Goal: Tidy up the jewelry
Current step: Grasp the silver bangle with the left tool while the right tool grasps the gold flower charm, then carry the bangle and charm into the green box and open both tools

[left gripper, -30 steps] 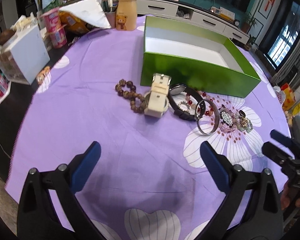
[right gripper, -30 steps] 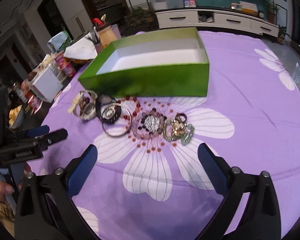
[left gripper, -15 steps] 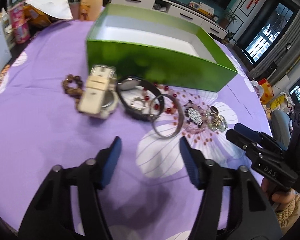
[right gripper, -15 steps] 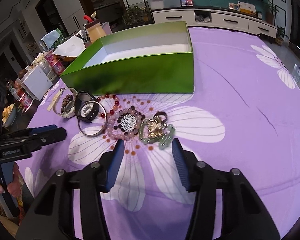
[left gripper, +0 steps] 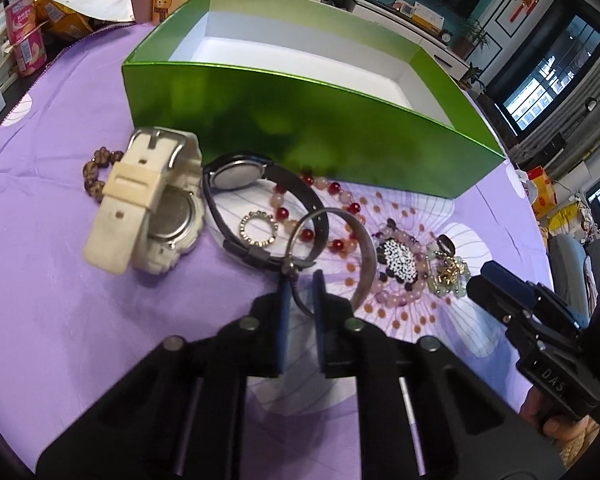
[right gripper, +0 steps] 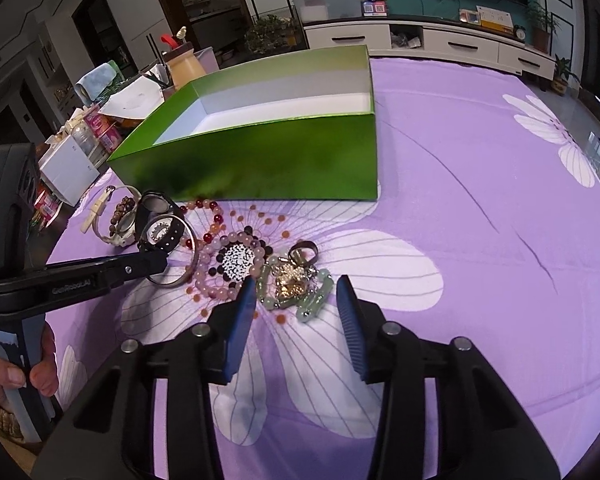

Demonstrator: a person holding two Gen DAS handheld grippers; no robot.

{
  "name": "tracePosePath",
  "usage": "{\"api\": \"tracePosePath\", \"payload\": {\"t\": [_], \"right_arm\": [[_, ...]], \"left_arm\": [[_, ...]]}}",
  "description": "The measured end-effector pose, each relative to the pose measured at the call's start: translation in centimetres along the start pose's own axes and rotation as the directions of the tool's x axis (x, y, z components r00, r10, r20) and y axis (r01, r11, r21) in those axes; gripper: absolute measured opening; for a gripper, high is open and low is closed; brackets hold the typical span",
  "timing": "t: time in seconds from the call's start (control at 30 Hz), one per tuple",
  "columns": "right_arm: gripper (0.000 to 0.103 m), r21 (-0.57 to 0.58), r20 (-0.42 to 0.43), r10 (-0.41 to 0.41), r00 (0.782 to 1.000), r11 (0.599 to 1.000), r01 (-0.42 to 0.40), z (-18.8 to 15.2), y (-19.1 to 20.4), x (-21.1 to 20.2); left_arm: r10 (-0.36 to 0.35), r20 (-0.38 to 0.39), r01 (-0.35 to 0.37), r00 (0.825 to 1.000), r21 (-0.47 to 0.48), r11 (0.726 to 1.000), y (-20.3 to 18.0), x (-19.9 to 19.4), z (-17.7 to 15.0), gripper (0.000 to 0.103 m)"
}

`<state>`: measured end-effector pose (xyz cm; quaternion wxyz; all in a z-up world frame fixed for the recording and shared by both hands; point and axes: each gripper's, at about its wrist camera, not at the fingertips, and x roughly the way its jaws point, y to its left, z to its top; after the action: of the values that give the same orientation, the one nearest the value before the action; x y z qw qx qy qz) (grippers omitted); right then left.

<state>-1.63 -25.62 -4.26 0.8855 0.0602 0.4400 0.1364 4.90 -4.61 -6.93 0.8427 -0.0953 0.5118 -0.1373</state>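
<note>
At the lower centre of the left view, the left tongs (left gripper: 300, 286) are closing on the bangle (left gripper: 364, 248). The right tongs (right gripper: 296, 292) are closing around the green bracelet (right gripper: 312, 300), not yet touching. The box (right gripper: 260, 160) stands behind.

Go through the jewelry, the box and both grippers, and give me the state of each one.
Green box: open, nothing in the part that shows.
Silver bangle: rim between the left jaws.
Left gripper: jaws closing on the bangle's rim.
Right gripper: jaws closing either side of the green bead bracelet, not touching.
Green bead bracelet: lying on the cloth.
White watch: strap buckled, case back showing.
</note>
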Motion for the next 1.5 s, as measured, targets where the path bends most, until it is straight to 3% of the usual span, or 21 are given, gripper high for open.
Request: {"api": "tracePosePath", "payload": {"t": [0.13,0.47,0.63,0.77,1.0,1.17,1.37,1.5], "right_arm": [[0.033,-0.063,-0.004,-0.008,1.000,0.998,0.008,0.4,1.0,0.5],[0.016,-0.134,-0.024,-0.066,0.998,0.989,0.062,0.4,1.6,2.3],[0.015,-0.126,-0.011,-0.032,0.999,0.992,0.031,0.1,1.6,1.7],[0.015,-0.090,0.054,0.011,0.998,0.996,-0.006,0.7,1.4,-0.8],[0.015,-0.097,0.173,0.058,0.983,0.994,-0.042,4.7,1.4,-3.9],[0.015,-0.123,0.233,0.064,0.970,0.992,-0.036,8.1,1.8,-3.7],[0.015,-0.127,0.207,0.061,0.976,0.991,-0.035,11.4,1.9,-0.4],[0.015,-0.117,0.136,0.041,0.990,0.993,-0.025,12.3,1.6,2.8]], "left_arm": [[-0.010,0.027,0.009,1.000,0.030,1.000,-0.1,-0.9,-0.4,0.005],[-0.006,0.059,0.003,0.998,0.064,0.998,0.2,-3.0,-0.9,0.005],[-0.017,0.070,0.012,0.997,0.071,0.997,0.2,-3.9,-0.7,0.005],[-0.031,0.094,0.023,0.995,0.088,0.996,-0.2,-5.0,-0.1,0.005],[-0.070,0.173,0.052,0.982,0.108,0.993,-1.5,-7.6,3.9,0.005],[-0.055,0.227,0.024,0.972,0.137,0.990,-2.5,-8.3,7.9,0.005],[0.016,0.207,-0.046,0.978,0.141,0.989,-2.9,-5.1,12.1,0.005],[0.061,0.131,-0.078,0.989,0.131,0.988,-2.2,-1.2,13.3,0.005]]}}
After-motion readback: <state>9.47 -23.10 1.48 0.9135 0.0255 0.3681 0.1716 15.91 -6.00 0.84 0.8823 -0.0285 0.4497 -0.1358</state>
